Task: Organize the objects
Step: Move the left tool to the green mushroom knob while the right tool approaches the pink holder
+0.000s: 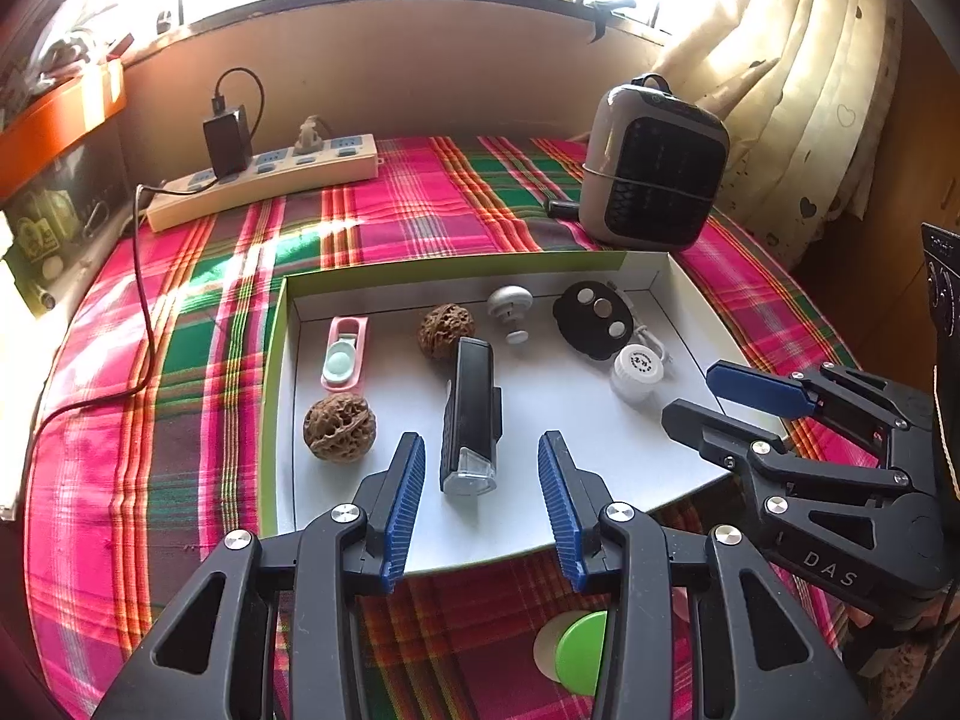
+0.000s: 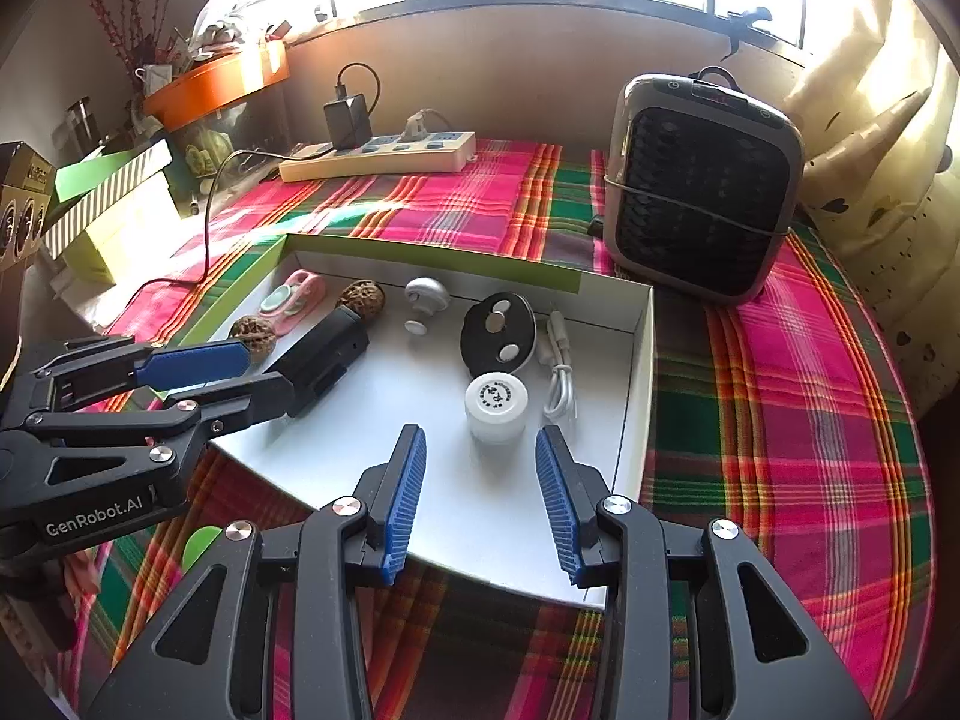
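Black flashlight point(image 1: 471, 414) just ahead of left tool point(image 1: 480, 468).

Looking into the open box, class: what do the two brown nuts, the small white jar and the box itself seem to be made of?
Nuts: natural walnut shell, matte, deeply wrinkled.
White jar: probably plastic, smooth, slightly glossy, printed lid.
Box: likely cardboard, thin folded walls, matte white inside.

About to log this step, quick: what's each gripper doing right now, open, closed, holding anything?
Left gripper: open, holding nothing, black flashlight just ahead.
Right gripper: open, holding nothing, white jar just ahead.
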`<state>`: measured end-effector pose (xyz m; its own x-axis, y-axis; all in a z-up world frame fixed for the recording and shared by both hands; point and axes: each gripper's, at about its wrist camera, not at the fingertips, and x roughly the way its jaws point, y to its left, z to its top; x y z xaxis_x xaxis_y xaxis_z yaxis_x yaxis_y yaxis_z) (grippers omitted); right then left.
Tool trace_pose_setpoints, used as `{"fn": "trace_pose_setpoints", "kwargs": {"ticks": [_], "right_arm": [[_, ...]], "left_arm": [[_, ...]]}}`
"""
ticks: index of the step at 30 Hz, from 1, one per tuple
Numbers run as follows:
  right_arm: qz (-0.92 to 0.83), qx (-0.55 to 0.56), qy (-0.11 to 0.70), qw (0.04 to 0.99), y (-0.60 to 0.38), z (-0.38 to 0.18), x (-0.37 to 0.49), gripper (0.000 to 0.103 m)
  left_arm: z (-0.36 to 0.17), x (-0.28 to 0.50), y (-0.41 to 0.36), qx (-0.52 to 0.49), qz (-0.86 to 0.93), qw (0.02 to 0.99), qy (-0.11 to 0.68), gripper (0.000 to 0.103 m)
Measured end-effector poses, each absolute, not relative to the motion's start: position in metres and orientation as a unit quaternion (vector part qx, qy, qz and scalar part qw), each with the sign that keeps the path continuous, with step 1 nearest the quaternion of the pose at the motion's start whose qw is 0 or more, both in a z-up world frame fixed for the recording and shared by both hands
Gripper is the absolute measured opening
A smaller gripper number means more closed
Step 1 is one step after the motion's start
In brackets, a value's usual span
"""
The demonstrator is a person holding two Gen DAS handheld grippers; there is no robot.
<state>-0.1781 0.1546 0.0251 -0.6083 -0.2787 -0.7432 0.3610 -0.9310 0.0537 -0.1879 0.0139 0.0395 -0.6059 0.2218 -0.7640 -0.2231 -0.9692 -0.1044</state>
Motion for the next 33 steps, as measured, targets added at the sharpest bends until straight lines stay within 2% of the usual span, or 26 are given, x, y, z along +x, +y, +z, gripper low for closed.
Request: {"fn": "trace_pose_setpoints", "kwargs": {"ticks": [19,22,29,33], "right_arm": [[-0.906,0.375,0.047,0.189,0.16,0.04,-0.135,0.04],[-0.906,0.373,0.046,0.192,0.16,0.04,-0.128,0.05],[-0.907,0.369,0.051,0.196,0.16,0.04,-0.113,0.051],[-0.906,0.371,0.049,0.195,0.163,0.036,-0.107,0.051]], "left_arm": [[0.056,-0.136,0.011,-0.393,0.912,0.116,-0.002,0.038],[0.056,-0.129,0.011,-0.39,0.913,0.117,-0.002,0.038],[0.052,-0.116,0.011,-0.392,0.91,0.133,-0.014,0.038],[0.05,-0.111,0.012,-0.396,0.907,0.14,-0.021,0.046]]}}
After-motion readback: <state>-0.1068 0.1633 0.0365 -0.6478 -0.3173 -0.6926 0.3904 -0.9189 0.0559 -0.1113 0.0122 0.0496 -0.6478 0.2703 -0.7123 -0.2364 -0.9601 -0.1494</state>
